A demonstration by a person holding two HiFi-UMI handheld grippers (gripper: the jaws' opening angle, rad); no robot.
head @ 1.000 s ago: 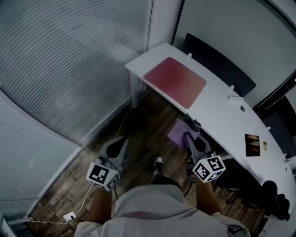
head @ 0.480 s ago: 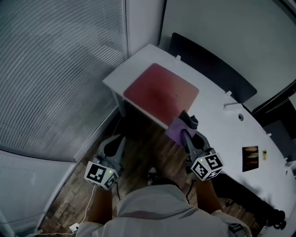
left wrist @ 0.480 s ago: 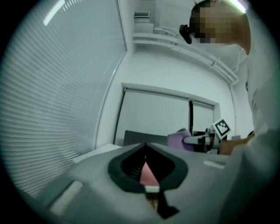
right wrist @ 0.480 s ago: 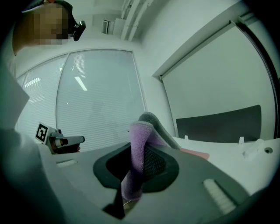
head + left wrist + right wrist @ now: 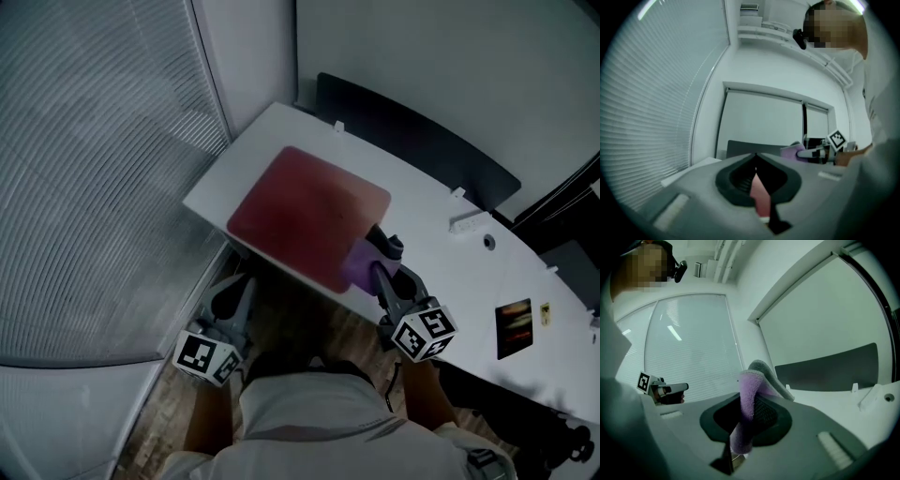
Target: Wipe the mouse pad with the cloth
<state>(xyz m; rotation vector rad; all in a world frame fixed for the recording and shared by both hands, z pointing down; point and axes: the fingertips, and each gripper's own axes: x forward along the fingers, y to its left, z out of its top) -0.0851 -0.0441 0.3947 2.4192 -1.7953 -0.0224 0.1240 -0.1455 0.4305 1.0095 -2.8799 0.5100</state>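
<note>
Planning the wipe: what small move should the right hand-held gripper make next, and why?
Probably ease the right hand-held gripper forward and down, laying its clamped purple cloth on the red mouse pad; the cloth hangs at the pad's near edge, wiping apparently not begun.

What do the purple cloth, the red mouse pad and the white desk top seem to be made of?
The cloth looks like soft microfibre or terry: fuzzy purple pile, grey on its other face. The mouse pad seems a thin matte mat, perhaps fabric over rubber: flat, no glare. The desk top looks like smooth white laminate, though I cannot be sure.
</note>
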